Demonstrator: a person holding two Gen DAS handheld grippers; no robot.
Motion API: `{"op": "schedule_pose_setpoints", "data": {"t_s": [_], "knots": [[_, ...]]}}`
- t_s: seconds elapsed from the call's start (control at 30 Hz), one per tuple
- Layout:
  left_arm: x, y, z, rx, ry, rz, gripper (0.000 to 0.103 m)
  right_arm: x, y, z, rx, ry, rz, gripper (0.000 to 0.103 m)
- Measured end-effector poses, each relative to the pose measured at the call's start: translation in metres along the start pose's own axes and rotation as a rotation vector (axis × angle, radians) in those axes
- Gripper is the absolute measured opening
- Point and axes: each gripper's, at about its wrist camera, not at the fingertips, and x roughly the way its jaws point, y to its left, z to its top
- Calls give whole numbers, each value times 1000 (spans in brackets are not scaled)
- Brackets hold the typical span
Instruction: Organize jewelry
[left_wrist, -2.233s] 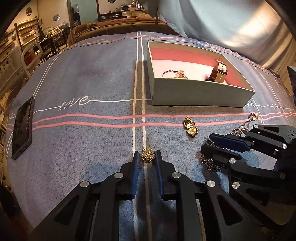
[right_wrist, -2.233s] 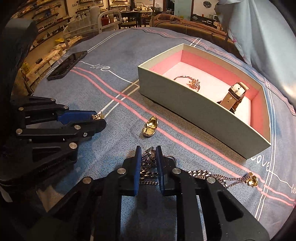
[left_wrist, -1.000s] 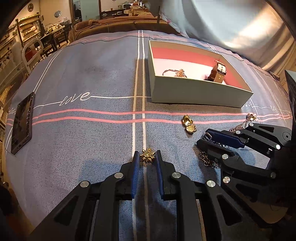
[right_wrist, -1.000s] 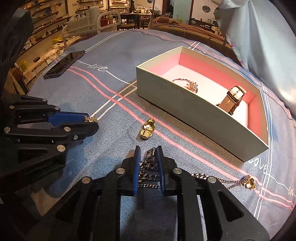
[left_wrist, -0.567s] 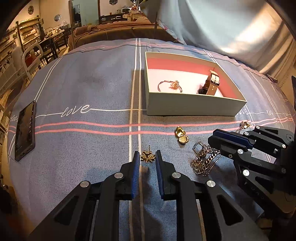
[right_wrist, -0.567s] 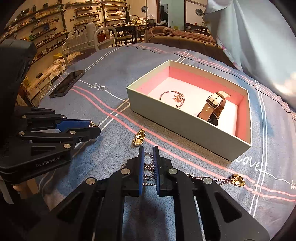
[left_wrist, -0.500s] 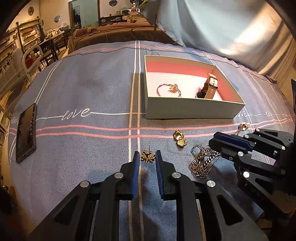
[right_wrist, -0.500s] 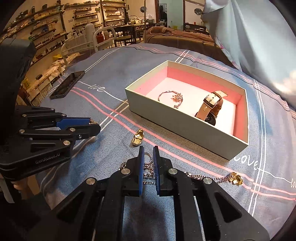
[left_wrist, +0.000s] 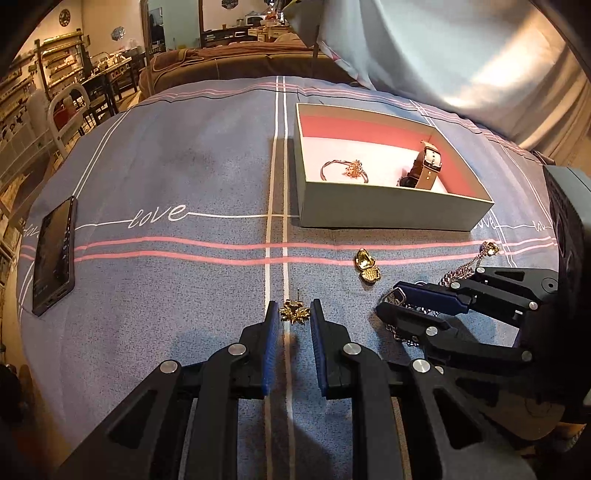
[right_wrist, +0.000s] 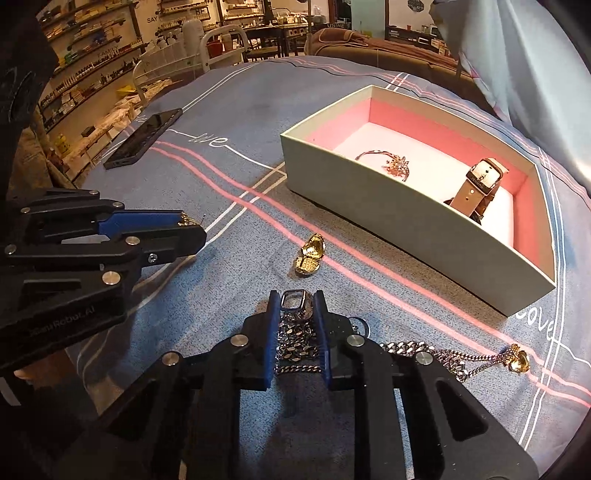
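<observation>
Silver curb-link chain (right_wrist: 295, 343) partly hidden behind right gripper fingers (right_wrist: 271, 332). Dark watch face (left_wrist: 405, 181) behind pale box's near wall (left_wrist: 391, 206). Left gripper body cut off by bottom picture edge.

The left wrist camera sits just behind the left gripper (left_wrist: 293, 317) and looks steeply down along its fingers at the striped blue cloth (left_wrist: 177, 280) close below, with the open box (left_wrist: 391, 206) farther ahead and to the right of the fingertips. The right wrist camera sits likewise behind the right gripper (right_wrist: 295, 306), just as near the cloth, with the box ahead and to the right. Both views share the box, the gold locket (left_wrist: 367, 266) (right_wrist: 310, 254) between the fingers and the box, the phone (left_wrist: 53, 254) (right_wrist: 146, 136) far left, and each other's gripper.
</observation>
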Motion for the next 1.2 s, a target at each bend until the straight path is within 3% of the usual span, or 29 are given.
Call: {"op": "schedule_pose_setpoints", "data": {"t_s": [0.3, 0.57, 0.73, 0.9, 1.2], "knots": [[-8, -8, 16, 19, -26, -22, 17, -34, -4, 11, -11, -77, -42, 15], [-25, -29, 79, 35, -100, -61, 17, -70, -38, 45, 46, -143, -120, 15], [-17, -39, 118, 10, -97, -80, 17, -74, -65, 65, 115, -158, -151, 15], [1, -44, 136, 5, -62, -75, 17, -65, -77, 79, 126, -132, -157, 16], [17, -42, 135, -3, -20, -72, 17, -43, -82, 81, 124, -83, -151, 16]]}}
